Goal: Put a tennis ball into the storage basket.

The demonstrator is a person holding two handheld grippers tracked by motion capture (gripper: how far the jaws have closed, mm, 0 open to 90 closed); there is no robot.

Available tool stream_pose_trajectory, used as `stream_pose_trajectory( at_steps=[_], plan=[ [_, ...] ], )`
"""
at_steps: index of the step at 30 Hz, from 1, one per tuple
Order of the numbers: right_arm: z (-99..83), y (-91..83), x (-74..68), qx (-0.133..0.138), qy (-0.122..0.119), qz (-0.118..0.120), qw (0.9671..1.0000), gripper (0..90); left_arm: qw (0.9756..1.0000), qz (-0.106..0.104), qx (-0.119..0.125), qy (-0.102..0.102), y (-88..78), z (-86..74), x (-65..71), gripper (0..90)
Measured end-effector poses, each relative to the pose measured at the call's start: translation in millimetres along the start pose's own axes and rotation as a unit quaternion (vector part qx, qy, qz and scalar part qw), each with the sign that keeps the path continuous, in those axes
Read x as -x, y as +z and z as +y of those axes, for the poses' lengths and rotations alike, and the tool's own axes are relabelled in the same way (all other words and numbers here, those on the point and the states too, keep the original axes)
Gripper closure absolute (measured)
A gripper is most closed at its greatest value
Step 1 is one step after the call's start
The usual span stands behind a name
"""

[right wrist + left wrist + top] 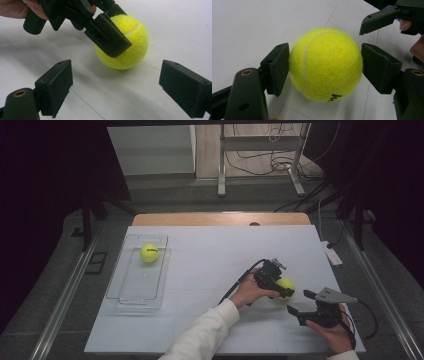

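Two pads of the left gripper [325, 66] press on opposite sides of a ball [325, 65], which sits on the table [210, 270] towards its right side. The right gripper [115, 85] waits just beside it, jaws spread wide with nothing between them. Well apart on the left, a clear tray [127, 290] holds a second ball [149, 252] at its far end.

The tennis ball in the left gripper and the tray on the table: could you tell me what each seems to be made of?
Tennis ball: fuzzy yellow felt with a white seam, matte. Tray: probably clear plastic, since the table shows through it.
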State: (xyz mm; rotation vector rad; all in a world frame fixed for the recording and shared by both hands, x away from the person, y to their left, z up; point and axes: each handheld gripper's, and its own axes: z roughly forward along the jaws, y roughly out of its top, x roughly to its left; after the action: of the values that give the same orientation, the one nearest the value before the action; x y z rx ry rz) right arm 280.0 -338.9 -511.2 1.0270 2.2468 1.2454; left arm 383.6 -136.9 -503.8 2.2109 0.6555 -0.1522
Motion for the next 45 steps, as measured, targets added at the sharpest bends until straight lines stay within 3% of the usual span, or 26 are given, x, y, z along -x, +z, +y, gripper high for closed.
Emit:
stream_pose_trajectory(
  at_steps=[5,20,45],
  plan=[
    [0.0,-0.2,-0.1,0.0,-0.001,-0.001,1.0,12.4,1.0,0.009,0.002,0.003,-1.8,0.3,-0.3,27.4],
    [-0.1,-0.8,0.5,0.001,-0.001,-0.002,1.0,12.4,0.9999,0.01,0.013,0.002,-13.0,-1.0,-2.5,27.6],
    [0.0,-0.2,0.3,0.0,0.0,-0.003,1.0,12.4,0.9987,0.029,0.042,0.002,-46.8,-9.2,-9.1,27.6]
  ],
)
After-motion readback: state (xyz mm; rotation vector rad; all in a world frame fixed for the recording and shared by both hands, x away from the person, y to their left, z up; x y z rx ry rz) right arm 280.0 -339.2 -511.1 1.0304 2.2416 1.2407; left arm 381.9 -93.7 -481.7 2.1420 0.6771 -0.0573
